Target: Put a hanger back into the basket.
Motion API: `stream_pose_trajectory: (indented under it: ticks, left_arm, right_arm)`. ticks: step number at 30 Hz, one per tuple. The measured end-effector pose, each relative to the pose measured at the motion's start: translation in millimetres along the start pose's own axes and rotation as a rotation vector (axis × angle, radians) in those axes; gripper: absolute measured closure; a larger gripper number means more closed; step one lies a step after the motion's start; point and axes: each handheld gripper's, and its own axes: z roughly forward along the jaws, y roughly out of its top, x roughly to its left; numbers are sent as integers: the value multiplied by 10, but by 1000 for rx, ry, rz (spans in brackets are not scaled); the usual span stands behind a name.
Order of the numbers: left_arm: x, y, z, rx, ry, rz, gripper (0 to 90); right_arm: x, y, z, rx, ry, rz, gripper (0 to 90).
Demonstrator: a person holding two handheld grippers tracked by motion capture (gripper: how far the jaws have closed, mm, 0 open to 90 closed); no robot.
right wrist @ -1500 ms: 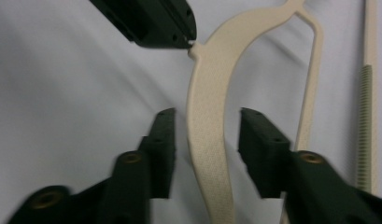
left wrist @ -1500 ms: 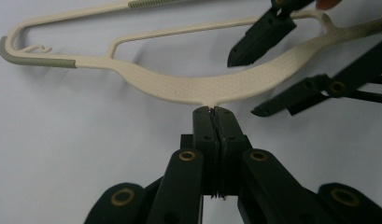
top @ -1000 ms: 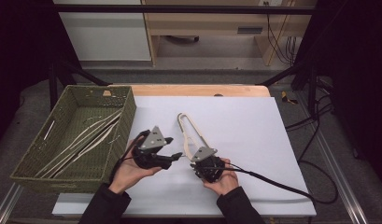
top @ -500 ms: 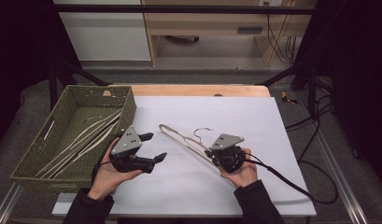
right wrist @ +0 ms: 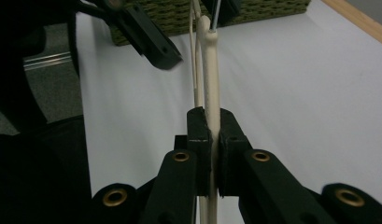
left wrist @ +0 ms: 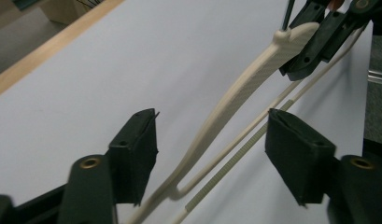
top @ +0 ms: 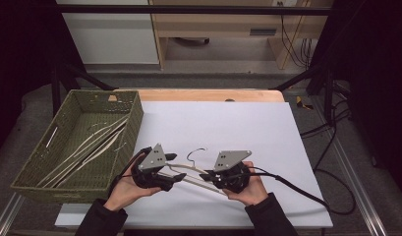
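Note:
A cream clothes hanger point(top: 193, 169) with a wire hook hangs just above the white table sheet point(top: 228, 123) near the front edge. My right gripper point(top: 212, 180) is shut on one arm of it; in the right gripper view the pads point(right wrist: 214, 126) pinch the cream arm point(right wrist: 211, 70). My left gripper point(top: 176, 167) faces it from the left with jaws apart. They have just been closing. In the left gripper view the hanger's arm and lower bar point(left wrist: 244, 88) pass between the jaws point(left wrist: 212, 135), and neither pad touches them.
A green woven basket point(top: 134, 123) stands at the left edge of the table and holds several more pale hangers point(top: 90, 145). The wooden table edge point(top: 208, 95) runs along the back. A black cable point(top: 297, 191) trails right from the right gripper.
The left gripper has come right from beside the basket to the hanger's free end. The right hand has shifted left, and the hanger has swung from pointing up-left to lying between the grippers.

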Motion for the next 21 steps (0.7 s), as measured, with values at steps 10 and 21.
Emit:
stream_pose_trajectory:
  ticks: [10,21]
  left_arm:
    - [-47,-39,94,82,-39,52,708]
    - [-143,-11,-8,53,-87,54,842]
  right_arm:
    - [32,11,94,26,57,-16,860]
    - [-37,43,45,-36,-69,-4,657]
